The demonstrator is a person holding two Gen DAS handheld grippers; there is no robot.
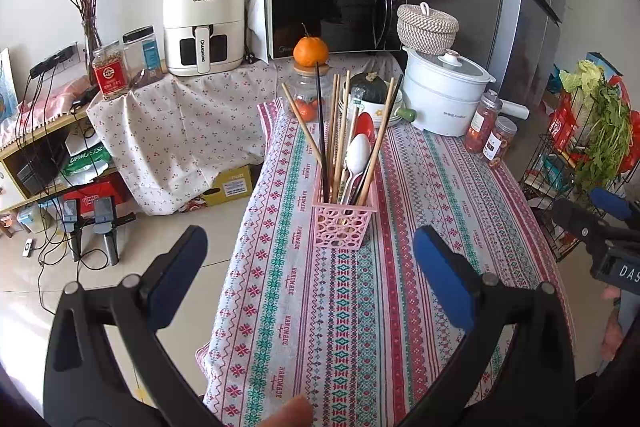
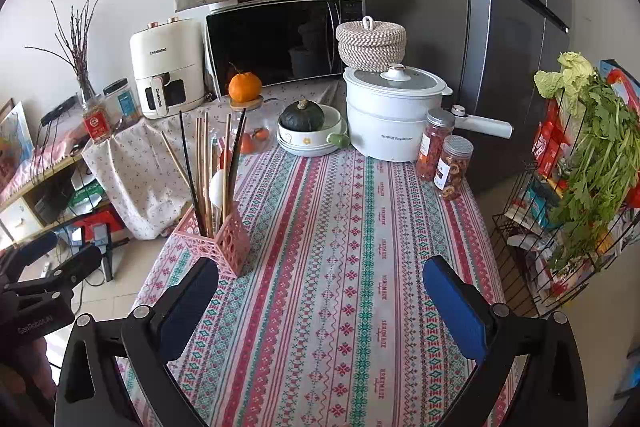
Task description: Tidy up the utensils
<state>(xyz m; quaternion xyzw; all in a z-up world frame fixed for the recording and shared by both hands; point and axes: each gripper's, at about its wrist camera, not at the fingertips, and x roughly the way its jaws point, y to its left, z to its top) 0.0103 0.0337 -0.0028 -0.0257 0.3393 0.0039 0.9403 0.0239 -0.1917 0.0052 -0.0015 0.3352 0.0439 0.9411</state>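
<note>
A pink lattice utensil holder (image 1: 345,225) stands on the patterned tablecloth (image 1: 360,307). It holds several wooden and black chopsticks (image 1: 334,131), a white spoon (image 1: 357,153) and a red spoon (image 1: 365,125). My left gripper (image 1: 310,247) is open and empty, just in front of the holder. In the right wrist view the holder (image 2: 224,239) stands at the left near the table edge. My right gripper (image 2: 320,279) is open and empty above the table's middle, to the right of the holder.
At the table's far end stand a white electric pot (image 2: 394,115), a bowl with a green squash (image 2: 308,131), two spice jars (image 2: 444,157) and a glass jar with an orange on top (image 2: 245,87). A microwave (image 2: 280,43) and an air fryer (image 2: 168,67) stand behind. A wire rack with greens (image 2: 580,167) stands at the right.
</note>
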